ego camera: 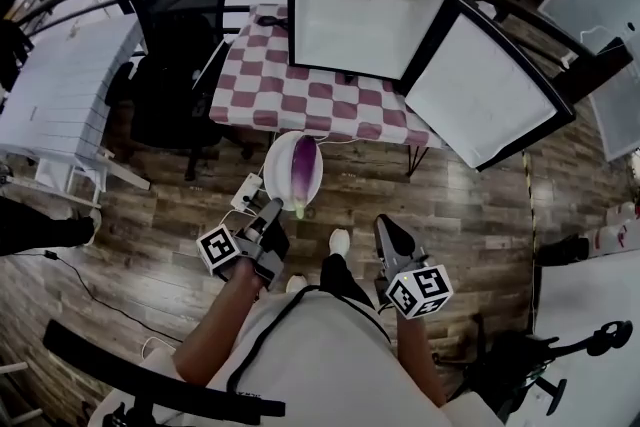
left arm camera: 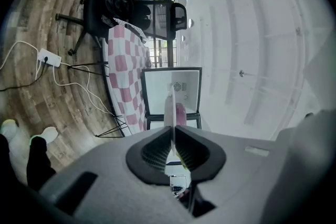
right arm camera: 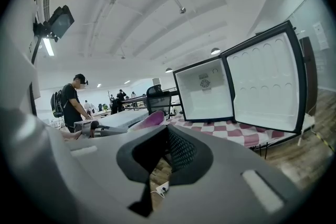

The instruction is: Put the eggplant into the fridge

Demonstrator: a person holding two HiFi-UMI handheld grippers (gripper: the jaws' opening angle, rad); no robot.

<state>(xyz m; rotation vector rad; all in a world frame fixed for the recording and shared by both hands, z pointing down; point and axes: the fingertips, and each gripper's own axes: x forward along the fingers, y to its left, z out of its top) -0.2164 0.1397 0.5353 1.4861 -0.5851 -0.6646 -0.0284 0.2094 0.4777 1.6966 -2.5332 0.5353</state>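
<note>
**Spotter:** What's closest to you?

**Operator:** Left gripper (ego camera: pixel 268 218), low in the head view. I've got it pinched on the near-left rim of the white plate (ego camera: pixel 275 165). Its own view shows that rim edge-on, clamped between the pads.

**Spotter:** And the eggplant?

**Operator:** Eggplant (ego camera: pixel 303 170) lies lengthwise down the middle of the plate, with its green stem end poking over the near rim. I'm carrying it on the plate, out above the wood floor (ego camera: pixel 150 225) and short of the table.

**Spotter:** Right side?

**Operator:** Right gripper (ego camera: pixel 388 233) hangs beside it, well apart from the plate. Jaws are together with nothing in them, as far as its own view shows.

**Spotter:** How far along are we?

**Operator:** Fridge (ego camera: pixel 360 10) stands on the checked tablecloth (ego camera: pixel 300 95) toward the table's right end. Its door (ego camera: pixel 490 90) is swung wide past the right edge, and the inside is white and bare from what I can see. So the pickup's done and the door's open. What's left, I reckon, is to close the gap to the table, lift the plate to the opening and get the eggplant inside. Whether it goes in on the plate or off it, I can't say. Probably the door after that.

**Spotter:** Anything in the way?

**Operator:** Black office chair (ego camera: pixel 170 15) is parked by the table's left edge, off my line.
</note>
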